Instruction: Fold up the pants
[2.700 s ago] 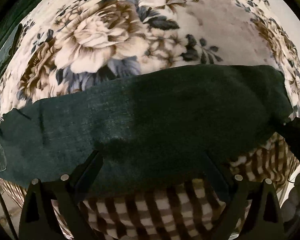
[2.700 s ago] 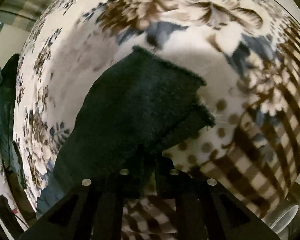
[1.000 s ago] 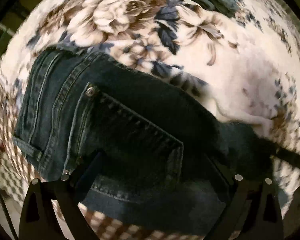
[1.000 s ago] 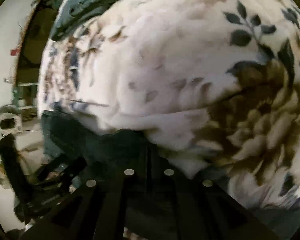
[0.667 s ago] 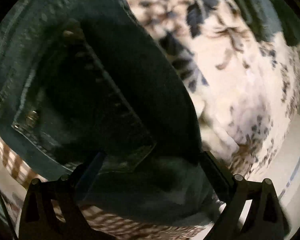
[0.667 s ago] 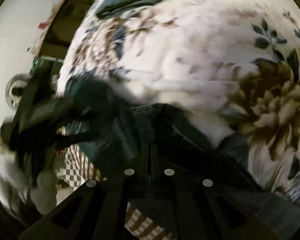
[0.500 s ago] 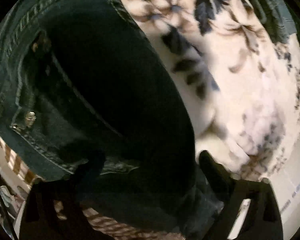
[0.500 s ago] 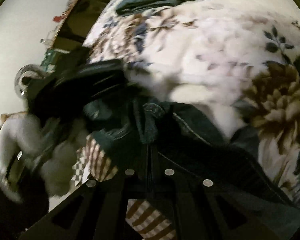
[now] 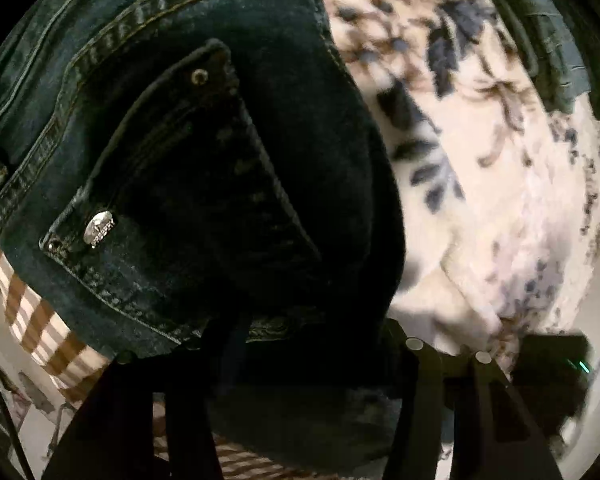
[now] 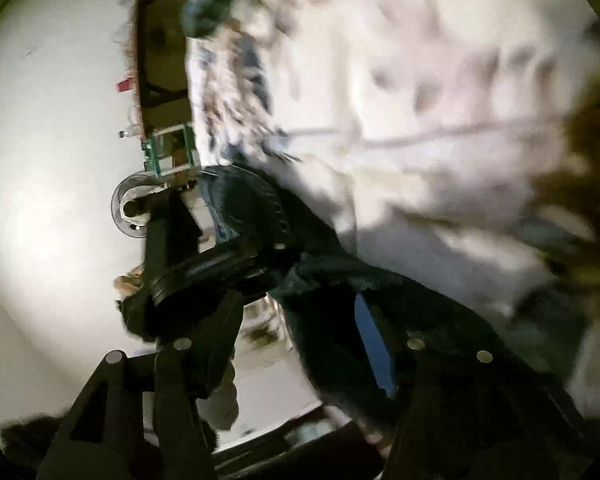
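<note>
Dark blue jeans (image 9: 220,168) lie on a floral blanket (image 9: 480,184), back pocket up, with a metal tag on the pocket's corner. My left gripper (image 9: 300,344) points steeply down at the jeans' near edge. Its jaws are closing, and a thick fold of denim fills the gap between them. The right wrist view is blurred. There my right gripper (image 10: 296,308) has its jaws opening, with a bunch of dark denim (image 10: 324,280) still lying between them against the right finger. The left gripper's black body (image 10: 204,256) shows just beyond.
Folded dark green garments (image 9: 548,28) lie at the far edge of the blanket. A brown-and-white checked sheet (image 9: 32,312) hangs at the bed's near side. A white wall (image 10: 40,200), wooden furniture (image 10: 160,60) and a round fan-like object (image 10: 130,210) stand to the left.
The left gripper rolled, sank toward the pocket, and its jaws narrowed around the denim. The right gripper, shut on the denim before, has parted its jaws and swung toward the wall.
</note>
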A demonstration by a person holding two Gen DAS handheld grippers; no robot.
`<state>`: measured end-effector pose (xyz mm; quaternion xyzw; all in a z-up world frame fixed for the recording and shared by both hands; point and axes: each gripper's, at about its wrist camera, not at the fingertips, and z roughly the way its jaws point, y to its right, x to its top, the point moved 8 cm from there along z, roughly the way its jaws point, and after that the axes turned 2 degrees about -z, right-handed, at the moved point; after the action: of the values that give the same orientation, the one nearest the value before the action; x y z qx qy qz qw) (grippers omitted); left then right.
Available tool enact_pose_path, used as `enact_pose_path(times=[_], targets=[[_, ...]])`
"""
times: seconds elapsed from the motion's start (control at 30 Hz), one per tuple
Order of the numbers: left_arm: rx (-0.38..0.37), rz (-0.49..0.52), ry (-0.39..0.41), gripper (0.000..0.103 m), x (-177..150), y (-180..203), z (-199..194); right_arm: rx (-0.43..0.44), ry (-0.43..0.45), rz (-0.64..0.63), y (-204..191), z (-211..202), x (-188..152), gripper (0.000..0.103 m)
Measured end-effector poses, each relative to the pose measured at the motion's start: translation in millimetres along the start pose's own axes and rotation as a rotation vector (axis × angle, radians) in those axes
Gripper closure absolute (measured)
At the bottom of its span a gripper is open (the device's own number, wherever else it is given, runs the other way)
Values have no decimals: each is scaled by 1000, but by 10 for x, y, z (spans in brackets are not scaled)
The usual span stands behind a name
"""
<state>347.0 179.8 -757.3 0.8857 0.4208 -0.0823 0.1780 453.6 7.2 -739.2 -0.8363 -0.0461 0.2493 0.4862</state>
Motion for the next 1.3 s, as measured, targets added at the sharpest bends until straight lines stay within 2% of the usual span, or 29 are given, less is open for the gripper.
enact_pose_path(times=[0.07, 0.1, 0.17, 0.23, 0.33, 0.4, 0.43, 0.5, 0.53, 0.6, 0.67, 0.77, 0.8, 0.87, 0.9, 0.93, 0.97, 1.07, 1.1, 1.13, 1.2, 1.27, 1.3], targets=[[-82, -3, 7, 49, -83, -40, -200, 10, -70, 43, 60, 199, 27, 42], [-114, 7, 15, 44, -138, -57, -313, 19, -91, 50, 63, 252, 6, 42], [-135, 41, 56, 37, -232, -158, -549, 43, -107, 61, 32, 321, 15, 42], [-121, 59, 118, 34, -246, -292, -718, 76, -105, 81, 9, 374, 58, 42], [-42, 28, 220, 32, -138, -680, -810, 138, -108, 120, -22, 532, 219, 42], [-40, -32, 240, 32, -32, -868, -696, 109, -111, 137, 28, 678, 298, 42], [-37, -58, 242, 32, 29, -900, -628, 67, -117, 134, 40, 748, 321, 48], [-16, -103, 202, 32, 155, -1020, -426, 20, -129, 98, -26, 755, 322, 69], [-10, -116, 191, 32, 193, -1067, -372, 13, -109, 81, -76, 666, 349, 80], [-8, -99, 174, 28, 240, -1083, -303, 0, -16, 57, -126, 284, 504, 89], [27, -69, 186, 22, 261, -1095, -318, -34, 23, 86, -11, 13, 584, 89], [31, -63, 185, 21, 290, -1134, -329, -36, 9, 115, 47, -2, 557, 89], [27, -63, 182, 21, 306, -1138, -322, -28, -13, 105, -1, 50, 539, 85], [34, -52, 178, 19, 329, -1165, -321, -10, -75, 94, -90, 178, 528, 68], [38, -44, 177, 19, 337, -1162, -325, -65, -83, 74, -76, 157, 526, 67], [45, -33, 176, 19, 345, -1154, -329, -161, -91, 57, -25, 137, 539, 91], [44, -20, 172, 19, 356, -1170, -360, -239, -81, 69, 57, 27, 591, 96], [63, 4, 177, 19, 366, -1141, -458, -309, -84, 51, 90, -194, 617, 95], [63, 17, 181, 19, 354, -1116, -501, -342, -89, 36, 70, -210, 588, 89], [54, 31, 186, 19, 338, -1085, -554, -427, -77, 4, 42, -262, 567, 82], [44, 66, 221, 19, 300, -1027, -753, -567, 4, -60, -81, -434, 589, 58], [36, 111, 271, 19, 300, -960, -958, -633, 141, -102, -253, -638, 556, 56], [26, 138, 304, 19, 324, -924, -1086, -621, 205, -114, -361, -709, 489, 49]])
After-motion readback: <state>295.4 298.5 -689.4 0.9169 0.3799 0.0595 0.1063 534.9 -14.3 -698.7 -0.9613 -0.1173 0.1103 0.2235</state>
